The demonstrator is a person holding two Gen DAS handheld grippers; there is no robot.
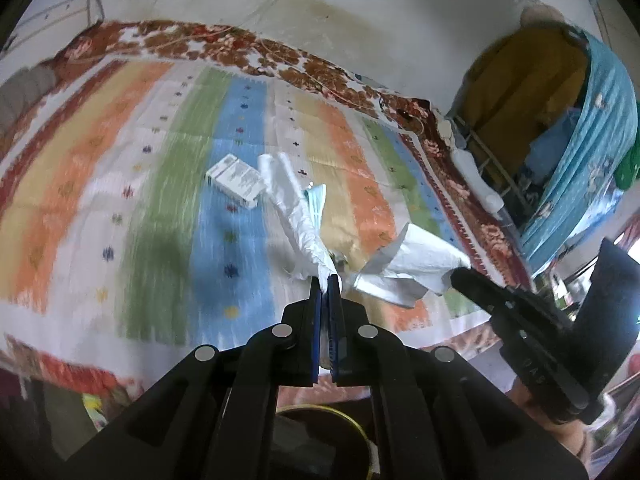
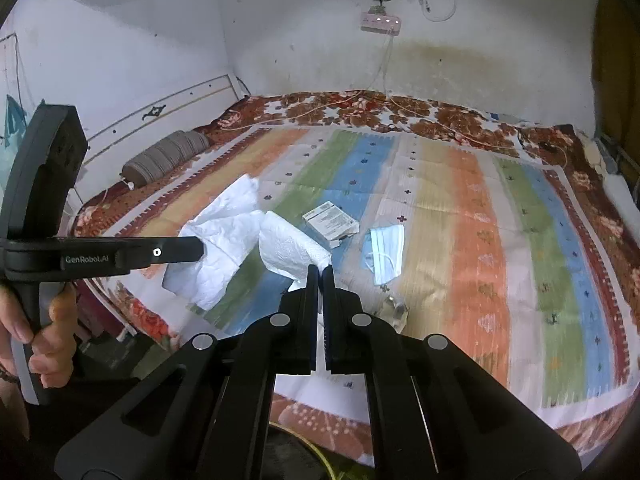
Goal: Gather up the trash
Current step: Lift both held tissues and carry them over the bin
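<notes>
Both grippers, left (image 1: 329,280) and right (image 2: 319,270), clamp crumpled tissues (image 1: 296,200) (image 2: 292,248); mask (image 2: 386,250) and box (image 2: 330,222) remain mid-bedspread (image 2: 480,240).

Matte black left claw (image 1: 328,280), blue inner pads, round silver pivots, white "GenRobot.AI" lettering, apparently bare-skinned hand (image 2: 44,332).
</notes>
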